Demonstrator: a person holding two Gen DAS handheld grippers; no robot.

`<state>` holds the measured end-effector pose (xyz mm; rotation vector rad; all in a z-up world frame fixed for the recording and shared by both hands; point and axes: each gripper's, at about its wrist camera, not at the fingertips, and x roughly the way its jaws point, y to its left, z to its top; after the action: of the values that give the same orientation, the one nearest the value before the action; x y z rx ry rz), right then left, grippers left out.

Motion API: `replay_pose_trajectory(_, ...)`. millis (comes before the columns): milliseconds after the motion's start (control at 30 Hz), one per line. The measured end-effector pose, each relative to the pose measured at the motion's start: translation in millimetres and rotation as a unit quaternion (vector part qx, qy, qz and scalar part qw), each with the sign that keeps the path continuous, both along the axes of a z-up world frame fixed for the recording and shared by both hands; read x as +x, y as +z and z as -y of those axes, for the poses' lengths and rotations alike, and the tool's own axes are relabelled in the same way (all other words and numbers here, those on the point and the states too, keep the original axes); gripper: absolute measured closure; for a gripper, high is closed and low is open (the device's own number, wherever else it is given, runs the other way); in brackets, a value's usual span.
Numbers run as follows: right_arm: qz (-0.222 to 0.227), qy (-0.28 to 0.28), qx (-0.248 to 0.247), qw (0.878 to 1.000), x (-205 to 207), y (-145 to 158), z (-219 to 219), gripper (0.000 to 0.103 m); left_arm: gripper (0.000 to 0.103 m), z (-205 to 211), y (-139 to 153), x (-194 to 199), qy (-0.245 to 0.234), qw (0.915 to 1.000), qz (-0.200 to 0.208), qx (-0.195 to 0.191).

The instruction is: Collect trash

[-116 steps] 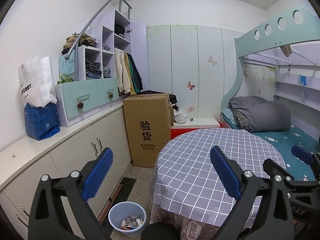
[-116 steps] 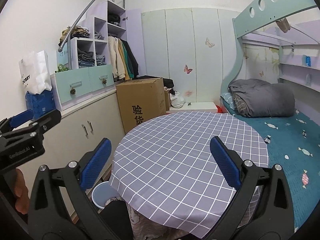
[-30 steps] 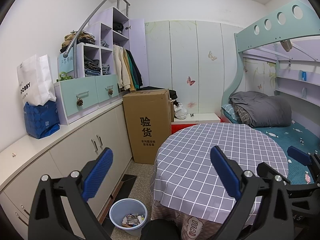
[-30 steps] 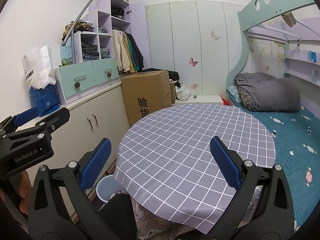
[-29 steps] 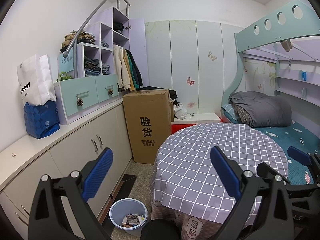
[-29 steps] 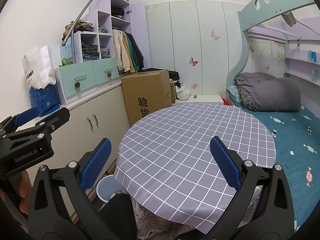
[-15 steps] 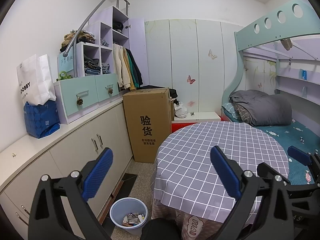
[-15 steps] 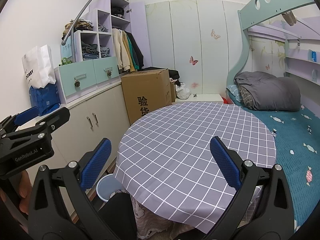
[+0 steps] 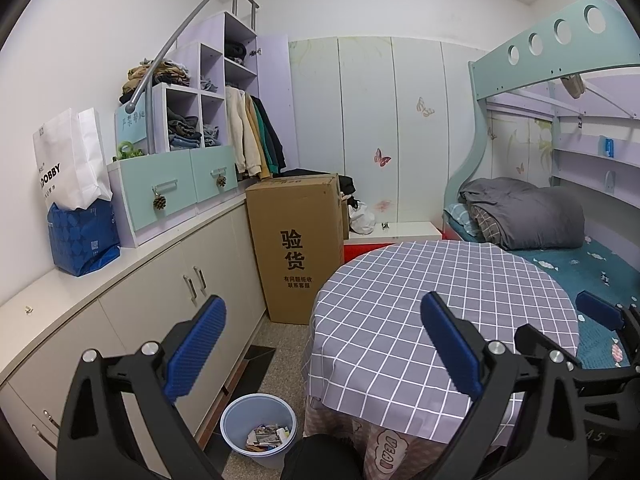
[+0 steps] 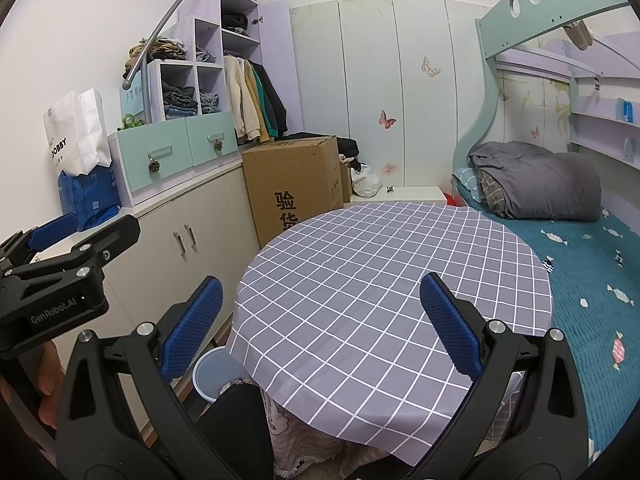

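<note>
Left gripper [image 9: 320, 344]: I hold it spread wide, empty, above the tabletop's left edge.
Right gripper [image 10: 320, 322]: likewise spread, nothing pinched, over the tabletop's near edge.
Trash [image 9: 266, 436]: crumpled paper and wrappers, lying inside the bin.
Bin [image 9: 240, 420]: round pale-blue plastic pail, on the floor beside the table's left edge.
Handling: I judge the scraps light, soft, crushable; the thin stiff rim offers the better hold.
Tablecloth [image 10: 380, 264]: grey checked fabric, smooth, bare.

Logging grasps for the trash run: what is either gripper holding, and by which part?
Nothing. The left gripper and right gripper both have open, empty jaws.
</note>
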<state>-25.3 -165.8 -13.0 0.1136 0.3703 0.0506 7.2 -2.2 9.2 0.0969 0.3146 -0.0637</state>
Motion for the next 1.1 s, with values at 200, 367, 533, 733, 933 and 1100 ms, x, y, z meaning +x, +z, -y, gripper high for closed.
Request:
replay_pose_trajectory(200,-0.003,0.002,0.002,1.000,-0.4,-4.0,1.5,0.006,0.007,-1.1,-1.4,0.4,0.000,1.0000,-0.001,0.000)
replay_pose_trajectory(367,-0.003,0.002,0.002,1.000,-0.3,-4.0,2.5,0.006,0.007,-3.7,-4.6,-0.8,0.000,1.0000,-0.002,0.002)
replay_pose_trajectory(533,-0.004,0.003,0.003,1.000,-0.8,-4.9,4.1,0.006,0.007,-4.3,-6.0,-0.3,-0.001,1.0000,-0.003,0.001)
replay_pose_trajectory(733,-0.005,0.003,0.003,1.000,-1.3,-5.1,4.0,0.006,0.007,-7.3,-8.9,-1.4,-0.001,1.0000,-0.004,0.002)
replay_pose_trajectory(933,-0.010,0.004,0.004,1.000,-0.9,-6.5,6.0,0.006,0.007,-8.0,-8.8,-0.6,-0.002,1.0000,-0.005,0.002)
replay_pose_trajectory(1100,-0.011,0.004,0.004,1.000,-0.6,-6.4,6.6,0.006,0.007,-8.7,-9.2,-0.3,-0.002,1.0000,-0.005,0.003)
